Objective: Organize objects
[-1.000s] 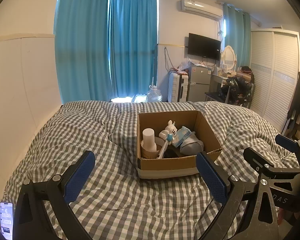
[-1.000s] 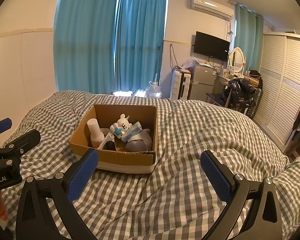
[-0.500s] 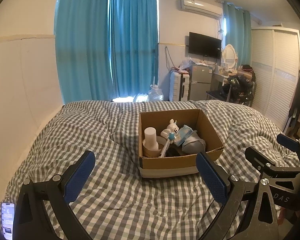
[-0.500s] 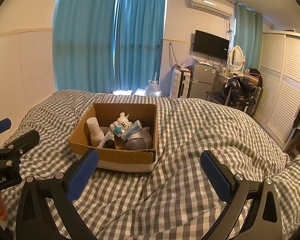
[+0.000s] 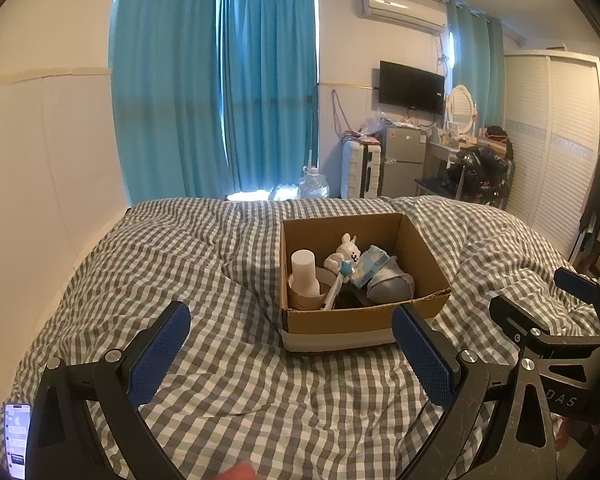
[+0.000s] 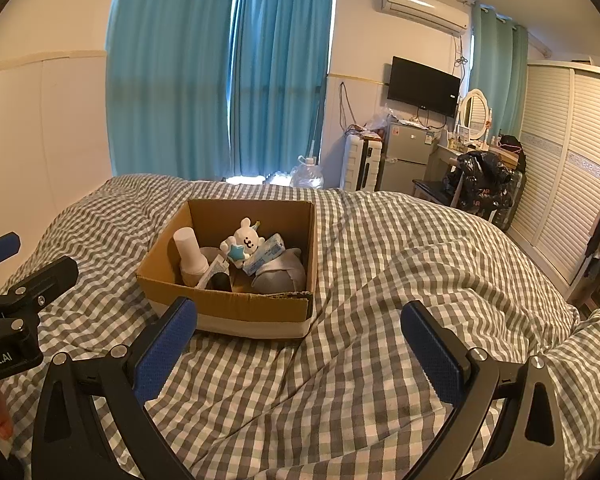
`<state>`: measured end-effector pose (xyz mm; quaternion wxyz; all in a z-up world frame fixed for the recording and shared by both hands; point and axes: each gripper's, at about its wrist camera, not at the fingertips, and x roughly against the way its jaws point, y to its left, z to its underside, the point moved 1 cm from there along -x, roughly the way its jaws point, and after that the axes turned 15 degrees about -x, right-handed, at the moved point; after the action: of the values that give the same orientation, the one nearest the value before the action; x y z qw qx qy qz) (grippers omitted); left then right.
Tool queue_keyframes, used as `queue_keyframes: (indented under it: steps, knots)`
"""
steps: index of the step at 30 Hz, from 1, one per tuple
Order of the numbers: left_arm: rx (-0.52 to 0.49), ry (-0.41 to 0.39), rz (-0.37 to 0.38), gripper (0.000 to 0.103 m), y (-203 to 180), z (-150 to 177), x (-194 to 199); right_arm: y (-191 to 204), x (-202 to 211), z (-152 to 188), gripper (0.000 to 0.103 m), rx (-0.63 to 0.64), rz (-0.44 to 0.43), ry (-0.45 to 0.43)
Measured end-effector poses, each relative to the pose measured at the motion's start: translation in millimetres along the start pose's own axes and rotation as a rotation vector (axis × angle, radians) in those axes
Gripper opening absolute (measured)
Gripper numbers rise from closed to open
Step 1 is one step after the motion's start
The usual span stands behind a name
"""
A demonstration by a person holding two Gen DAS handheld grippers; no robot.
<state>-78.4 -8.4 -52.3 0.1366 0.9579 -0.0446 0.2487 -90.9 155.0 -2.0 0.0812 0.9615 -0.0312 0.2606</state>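
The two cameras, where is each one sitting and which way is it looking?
Left wrist view: sits on the left gripper, low over the checked bed, facing the cardboard box and curtains; its own open blue-padded fingers show, and the right gripper's edge at far right.
Right wrist view: sits on the right gripper, further right, facing the same way; its open fingers show, plus part of the left gripper at left.
Both share the box, the white bunny toy, the bed and the TV.
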Motion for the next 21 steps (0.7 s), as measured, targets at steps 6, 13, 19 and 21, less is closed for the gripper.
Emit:
queue_keyframes:
  steps: [6, 13, 19, 21]
  knots:
    - [0.003, -0.002, 0.0, 0.103, 1.0, 0.0, -0.7, 0.1, -0.2, 0.9, 0.102, 0.001, 0.0, -0.002]
    - [-0.003, -0.001, -0.001, 0.103, 0.9, 0.7, -0.8, 0.4, -0.7, 1.7, 0.102, 0.002, 0.0, 0.0]
    - [-0.002, 0.005, -0.006, 0.103, -0.3, 1.2, -1.5, -0.4, -0.8, 3.5, 0.102, 0.002, 0.001, -0.001]
    - [0.001, 0.014, -0.003, 0.103, -0.5, 2.5, -3.2, -0.5, -0.7, 3.6, 0.102, 0.003, 0.001, 0.0]
